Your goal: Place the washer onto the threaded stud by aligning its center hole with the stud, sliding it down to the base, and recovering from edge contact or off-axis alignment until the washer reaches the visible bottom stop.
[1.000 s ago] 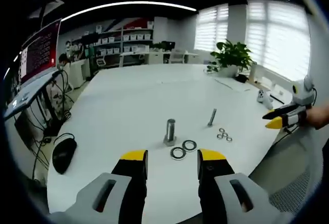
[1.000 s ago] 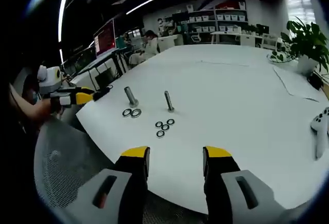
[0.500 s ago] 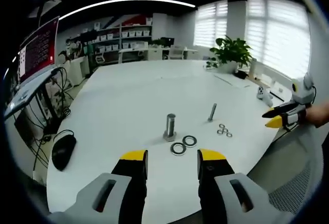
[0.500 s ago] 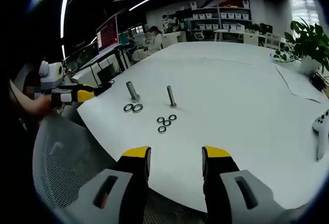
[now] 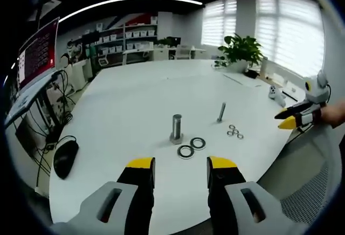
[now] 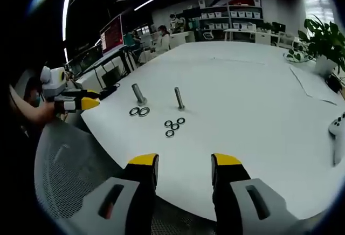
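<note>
On the white table (image 5: 135,100) a thick threaded stud (image 5: 176,128) stands upright, with two large washers (image 5: 192,147) lying flat just in front of it. A thinner stud (image 5: 221,112) stands further right beside several small washers (image 5: 234,133). My left gripper (image 5: 175,166) is open and empty, hovering short of the large washers. In the right gripper view the thick stud (image 6: 139,94), large washers (image 6: 139,112), thin stud (image 6: 178,98) and small washers (image 6: 173,126) lie ahead of my open, empty right gripper (image 6: 183,162). The left gripper (image 6: 81,103) shows at the table's left edge, the right gripper (image 5: 294,119) at its right edge.
A black mouse (image 5: 66,159) lies at the table's left edge beside a monitor (image 5: 38,57). A potted plant (image 5: 241,57) stands at the far right corner. A white controller (image 6: 339,132) rests on the table at right. A mesh chair (image 6: 64,175) sits below the near edge.
Both views have shifted slightly as the hands moved; the studs and washers lie where they were. Both grippers stay open and empty.
</note>
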A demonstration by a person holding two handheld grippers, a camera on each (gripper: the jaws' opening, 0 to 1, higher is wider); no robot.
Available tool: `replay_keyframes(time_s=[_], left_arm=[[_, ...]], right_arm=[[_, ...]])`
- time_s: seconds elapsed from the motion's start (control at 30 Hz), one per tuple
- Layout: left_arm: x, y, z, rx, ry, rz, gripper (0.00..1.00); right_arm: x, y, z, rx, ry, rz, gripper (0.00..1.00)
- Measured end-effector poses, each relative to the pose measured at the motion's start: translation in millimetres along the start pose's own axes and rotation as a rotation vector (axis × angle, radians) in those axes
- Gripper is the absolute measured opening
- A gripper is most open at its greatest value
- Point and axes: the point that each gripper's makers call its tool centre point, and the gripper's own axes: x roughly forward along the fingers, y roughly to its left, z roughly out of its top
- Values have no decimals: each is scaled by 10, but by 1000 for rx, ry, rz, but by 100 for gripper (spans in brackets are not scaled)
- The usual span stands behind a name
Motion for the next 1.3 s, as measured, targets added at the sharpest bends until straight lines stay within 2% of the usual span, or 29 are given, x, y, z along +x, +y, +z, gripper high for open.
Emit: replay_keyframes(time_s=[0.43, 0.57, 1.3], left_arm=[[32, -44, -104, -6, 40, -24, 31], [39, -41, -126, -22, 49, -26, 31], [85, -57, -308, -5, 147, -21, 32]], right_arm=[[15, 12, -35, -18, 12, 6, 40], [15, 31, -28, -18, 5, 16, 38], [32, 58, -56, -17, 20, 37, 38]])
